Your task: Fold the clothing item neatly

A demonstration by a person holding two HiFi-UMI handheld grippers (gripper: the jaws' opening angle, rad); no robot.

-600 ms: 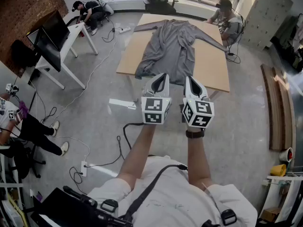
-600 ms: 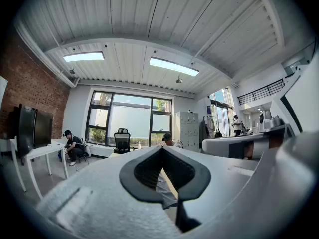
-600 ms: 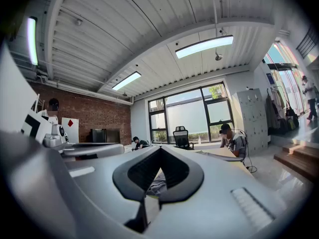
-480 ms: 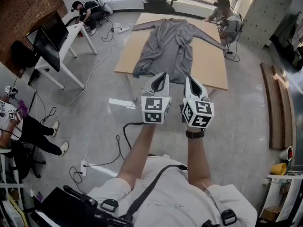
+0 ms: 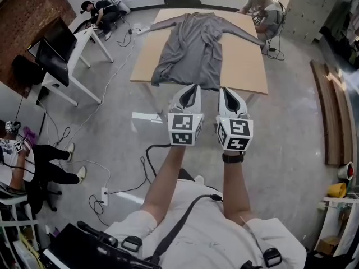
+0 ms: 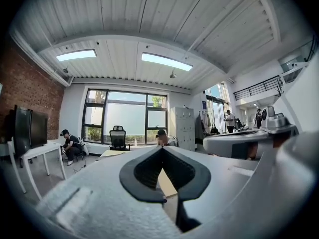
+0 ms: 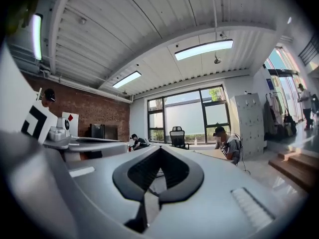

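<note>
No words or nos. to read anywhere in the room. Only black & white square marks on the cube (image 5: 182, 130) of the left gripper (image 5: 192, 88), same on the right gripper (image 5: 225, 91). Just shapes, no letters.

grey garment (image 5: 193, 46) flat on table (image 5: 242, 66)

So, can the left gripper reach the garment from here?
Probably not yet: the left gripper, shut, is short of the table, where the garment lies. Nothing seems to block the way.
</note>
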